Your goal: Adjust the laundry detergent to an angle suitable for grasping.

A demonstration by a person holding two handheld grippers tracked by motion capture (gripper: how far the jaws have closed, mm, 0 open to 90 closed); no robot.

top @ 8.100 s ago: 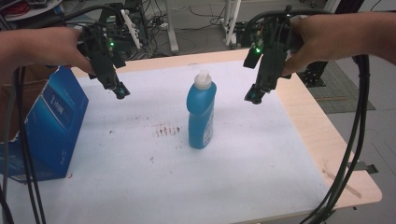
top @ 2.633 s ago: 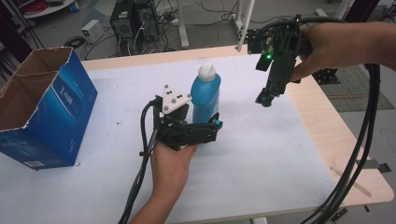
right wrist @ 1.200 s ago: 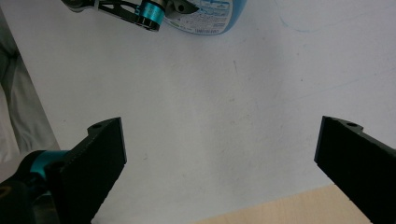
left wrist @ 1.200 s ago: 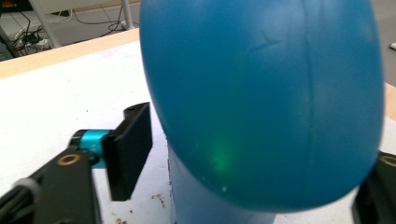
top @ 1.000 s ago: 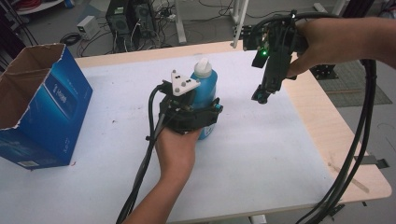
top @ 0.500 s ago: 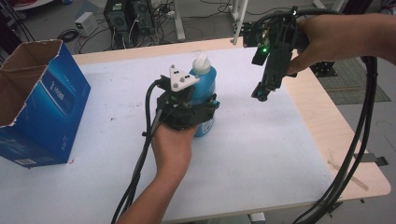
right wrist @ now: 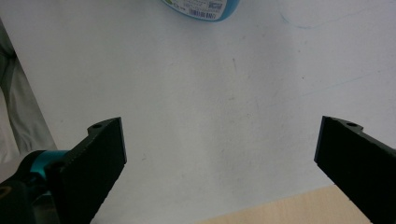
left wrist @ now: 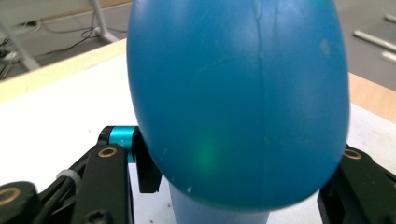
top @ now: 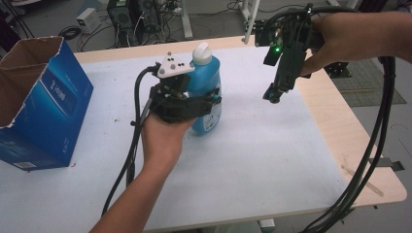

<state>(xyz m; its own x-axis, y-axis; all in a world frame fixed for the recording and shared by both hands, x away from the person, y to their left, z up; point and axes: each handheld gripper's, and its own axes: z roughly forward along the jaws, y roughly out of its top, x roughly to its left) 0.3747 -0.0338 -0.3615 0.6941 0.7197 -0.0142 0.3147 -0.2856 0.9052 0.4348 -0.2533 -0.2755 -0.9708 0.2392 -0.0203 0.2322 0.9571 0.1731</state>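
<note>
Two grippers work the table [top: 272, 160]: the left gripper [top: 206, 104], fingers clamped on the blue bottle [top: 206, 77], begins lifting; right gripper [top: 272, 94] hovers, fingers apart. Next likely: carrying toward the box [top: 53, 102].

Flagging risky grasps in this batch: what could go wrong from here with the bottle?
The left gripper clamps the blue bottle across its smooth, rounded body, so it might slip or tilt if lifted. The open cardboard box stands close at the left; a careless swing could knock its wall.
</note>
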